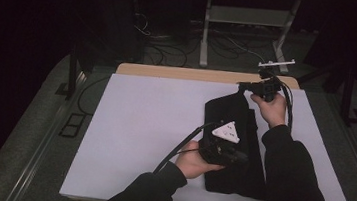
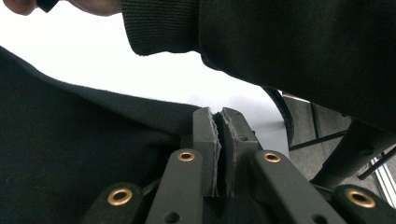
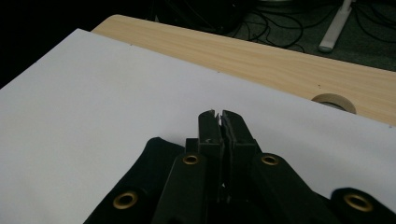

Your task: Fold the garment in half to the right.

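Black cloth (image 1: 234, 146) covers white table sheet (image 1: 149, 122) (dark room).

Looks like a lab or some kind of recording setup, definitely not anybody's home. The room is dark with just the table lit. The wooden table (image 1: 209, 75) has a big white sheet (image 1: 138, 126) laid over it as a work surface, and there's a roll of tape (image 3: 334, 101) sitting on the bare wood at the far edge. Behind it the floor is a mess of loose cables (image 1: 167, 44), plus the white metal legs of another stand or desk (image 1: 206, 28). Black frame posts (image 1: 72, 72) stand beside the table, and there's grey carpet-type flooring (image 1: 27, 130) underneath. Pretty much a test bench vibe.
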Available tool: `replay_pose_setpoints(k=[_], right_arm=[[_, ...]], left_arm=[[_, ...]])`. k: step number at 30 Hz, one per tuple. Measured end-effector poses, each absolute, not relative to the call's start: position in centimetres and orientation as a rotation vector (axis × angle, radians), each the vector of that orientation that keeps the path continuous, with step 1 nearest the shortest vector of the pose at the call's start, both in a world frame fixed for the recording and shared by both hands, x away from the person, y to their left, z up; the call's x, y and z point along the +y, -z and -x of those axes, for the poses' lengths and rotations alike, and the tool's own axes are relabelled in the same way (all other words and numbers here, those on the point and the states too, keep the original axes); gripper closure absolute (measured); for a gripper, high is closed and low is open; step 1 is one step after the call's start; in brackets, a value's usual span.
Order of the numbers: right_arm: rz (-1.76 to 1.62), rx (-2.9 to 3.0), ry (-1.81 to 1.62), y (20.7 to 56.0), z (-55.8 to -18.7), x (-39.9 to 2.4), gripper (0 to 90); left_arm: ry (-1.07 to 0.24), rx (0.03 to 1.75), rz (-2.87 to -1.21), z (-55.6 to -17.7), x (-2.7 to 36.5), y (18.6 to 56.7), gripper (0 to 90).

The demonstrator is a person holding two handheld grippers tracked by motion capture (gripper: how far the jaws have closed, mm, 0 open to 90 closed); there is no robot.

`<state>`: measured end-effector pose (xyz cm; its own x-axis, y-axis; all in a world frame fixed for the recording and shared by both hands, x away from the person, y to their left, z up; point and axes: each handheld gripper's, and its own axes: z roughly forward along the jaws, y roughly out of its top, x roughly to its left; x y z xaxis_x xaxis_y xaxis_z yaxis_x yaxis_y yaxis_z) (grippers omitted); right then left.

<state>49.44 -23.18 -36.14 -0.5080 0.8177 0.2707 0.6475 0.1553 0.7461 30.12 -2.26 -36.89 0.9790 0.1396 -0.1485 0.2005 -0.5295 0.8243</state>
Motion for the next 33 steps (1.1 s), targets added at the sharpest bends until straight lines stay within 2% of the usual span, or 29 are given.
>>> replay_pose_setpoints(k=[19, 27, 33], right_arm=[[-1.520, 2.217, -1.249, 39.4, -48.9, -25.4, 85.7], [-1.577, 2.213, -1.229, 41.1, -49.0, -26.1, 85.4], [-1.595, 2.211, -1.213, 41.3, -48.9, -26.4, 84.8]], left_arm=[[0.145, 0.248, -2.163, -30.5, -4.7, 39.4, 83.1], [0.133, 0.241, -2.173, -30.5, -5.5, 40.2, 83.3], [0.155, 0.259, -2.171, -30.7, -6.3, 40.6, 83.3]])
